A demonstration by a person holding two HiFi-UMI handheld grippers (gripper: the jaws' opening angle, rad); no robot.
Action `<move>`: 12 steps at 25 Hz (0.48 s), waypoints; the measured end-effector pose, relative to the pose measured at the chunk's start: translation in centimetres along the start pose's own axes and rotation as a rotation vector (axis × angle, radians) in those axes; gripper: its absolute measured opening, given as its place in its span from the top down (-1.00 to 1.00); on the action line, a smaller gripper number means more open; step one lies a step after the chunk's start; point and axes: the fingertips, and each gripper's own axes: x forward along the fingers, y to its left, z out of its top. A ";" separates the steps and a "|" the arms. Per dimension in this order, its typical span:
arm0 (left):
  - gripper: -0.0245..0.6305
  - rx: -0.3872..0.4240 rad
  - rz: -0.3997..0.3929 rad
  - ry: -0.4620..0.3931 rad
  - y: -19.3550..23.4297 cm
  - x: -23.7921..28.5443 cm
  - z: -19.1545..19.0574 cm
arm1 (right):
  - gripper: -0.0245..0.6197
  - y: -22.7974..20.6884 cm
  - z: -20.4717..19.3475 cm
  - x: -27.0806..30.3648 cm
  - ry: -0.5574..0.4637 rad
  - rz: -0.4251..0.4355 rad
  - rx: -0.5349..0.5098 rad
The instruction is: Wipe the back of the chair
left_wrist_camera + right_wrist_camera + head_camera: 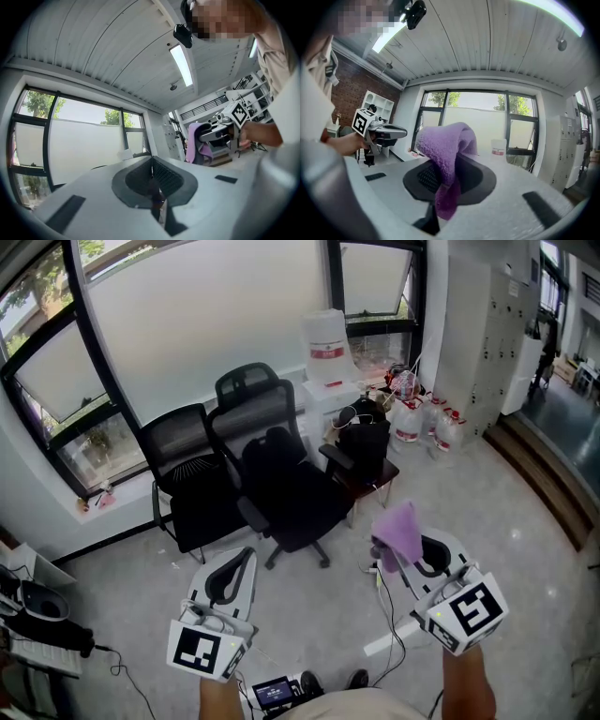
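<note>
Two black office chairs stand by the window; the nearer chair (286, 479) shows its seat and mesh back (258, 413), the other chair (192, 474) is to its left. My right gripper (398, 554) is shut on a purple cloth (399, 532), held low and well short of the chairs. In the right gripper view the purple cloth (446, 159) drapes over the jaws. My left gripper (230, 563) hangs at the lower left, jaws shut with nothing between them, as the left gripper (151, 176) shows in its own view.
A small dark side table (361, 474) with a black bag (364, 442) stands right of the chairs. White bottles (427, 423) and a white bucket (326, 351) sit by the window. A cable (389, 615) trails on the floor. Shelving (28, 615) is at the left edge.
</note>
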 end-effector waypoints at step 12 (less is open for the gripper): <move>0.90 0.010 0.014 0.023 -2.7 2.8 0.0 | 0.77 -3.7 -1.1 -1.1 -0.037 0.032 0.080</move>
